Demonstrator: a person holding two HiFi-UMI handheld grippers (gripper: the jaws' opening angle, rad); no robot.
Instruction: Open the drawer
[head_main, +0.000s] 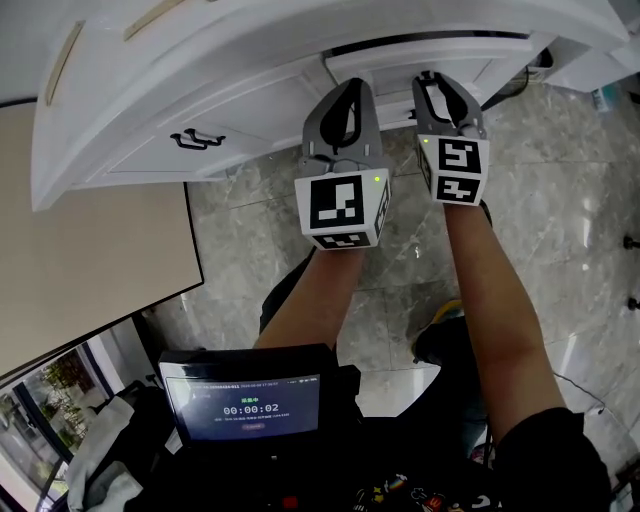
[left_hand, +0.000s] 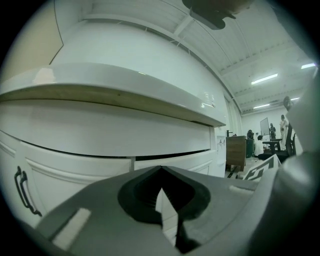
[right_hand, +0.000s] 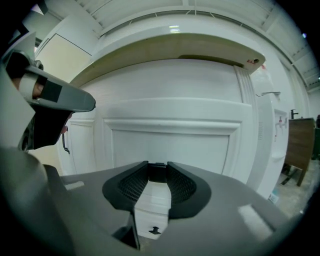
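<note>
Drawer (head_main: 245, 125): white front, set directly under the front edge of the white tabletop (head_main: 200, 50), toward that edge's left end. It looked fully shut. Its dark bail handle (head_main: 196, 139) hung at mid-front, untouched. I took this as the target because it carried the only handle that read clearly; that is a judgement.

Position relative to tongs: the handle lay left of the left tongs (head_main: 349, 85) and apart from them, and farther again from the right tongs (head_main: 430, 78). In the left gripper view it sat at the far left margin, not between the jaws.

Tongs state: left tips met at a point with nothing between them. Right pads sat narrow and also empty, with only white cabinet front showing through the gap. Neither touched the cabinet.

Both tongs were held side by side and level, aimed at a plain panel (head_main: 430, 62) under the right part of the front edge. A dark gap ran above that panel; I could not tell whether it was a seam or an ajar drawer.

Reading: the paired, closed, centred pose looked like a ready stance, with the reach not yet begun. The left tongs were nearer, so they would likely have to part and shift left to take the handle.

Below lay a marbled floor (head_main: 270, 220).
</note>
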